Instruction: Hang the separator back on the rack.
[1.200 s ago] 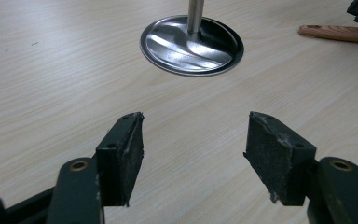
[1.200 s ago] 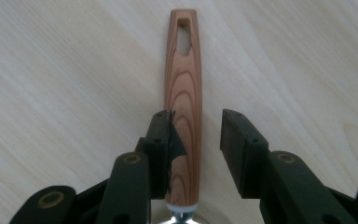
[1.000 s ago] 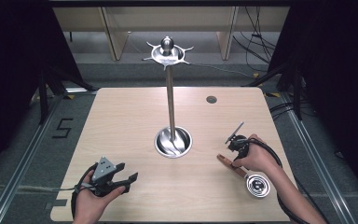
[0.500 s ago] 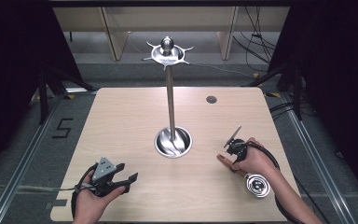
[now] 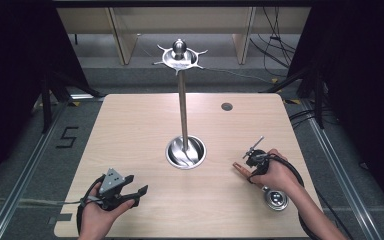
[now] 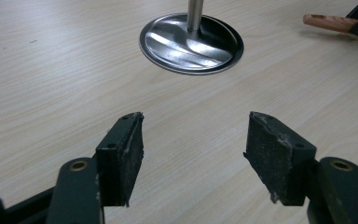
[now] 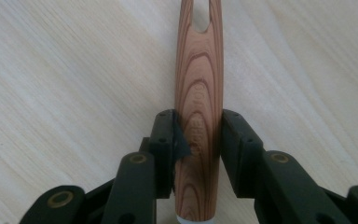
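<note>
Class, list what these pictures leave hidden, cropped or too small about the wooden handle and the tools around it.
- Wooden handle, right gripper view: its far slotted end is cropped by the top edge; its near end sits behind the right tongs.
- High view: the person's hand covers most of the handle; the round metal piece is too small to identify.
- Left gripper view: the stand's pole is cropped above its base.

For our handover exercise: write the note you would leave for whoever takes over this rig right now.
Right gripper: jaws have just been closing on the wooden handle of a utensil lying on the table; pads at its sides.
Left gripper: open, holding nothing, near the table's front left.
Metal stand: upright mid-table, hooks at the top bare.
Done: handle grasped.
Left: lift the utensil; probably hang it on the stand by the slot in its handle.
</note>
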